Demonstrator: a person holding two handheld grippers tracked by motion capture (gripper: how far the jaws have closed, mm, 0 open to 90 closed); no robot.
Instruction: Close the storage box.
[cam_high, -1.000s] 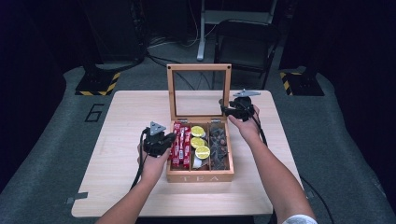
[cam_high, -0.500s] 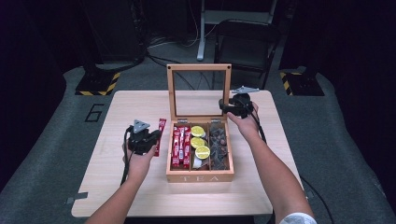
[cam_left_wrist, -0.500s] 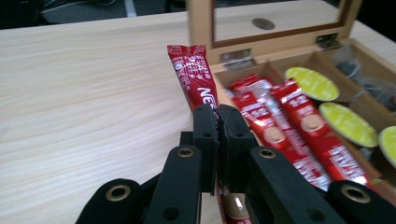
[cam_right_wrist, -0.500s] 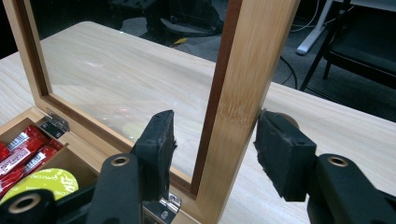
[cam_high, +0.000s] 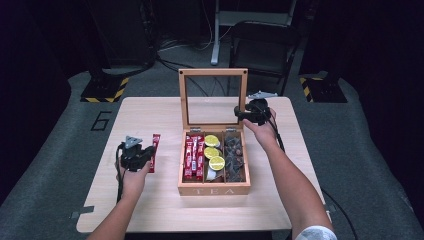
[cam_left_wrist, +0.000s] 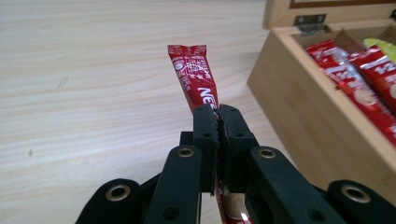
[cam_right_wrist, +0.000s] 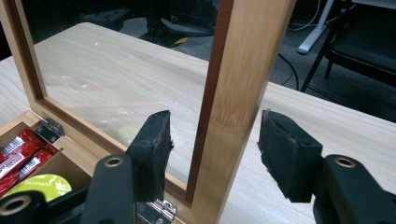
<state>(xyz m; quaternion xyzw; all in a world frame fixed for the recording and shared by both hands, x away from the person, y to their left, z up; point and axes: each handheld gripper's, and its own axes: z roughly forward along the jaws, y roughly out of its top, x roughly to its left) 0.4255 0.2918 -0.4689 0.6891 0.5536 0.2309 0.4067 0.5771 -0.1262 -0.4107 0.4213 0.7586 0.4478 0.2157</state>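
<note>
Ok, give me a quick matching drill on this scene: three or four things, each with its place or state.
Things:
1. red stick sachet
2. left gripper
3. right gripper
4. yellow round pods

States:
A. middle compartment of the wooden tea box
B. open, jaws either side of the lid frame
C. clamped, left of the box
D. shut

Pairs: 1-C, 2-D, 3-B, 4-A

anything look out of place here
One red sachet is outside the tea box, clamped in the left gripper over the table left of the box; the other red sachets lie in its left compartment.
</note>
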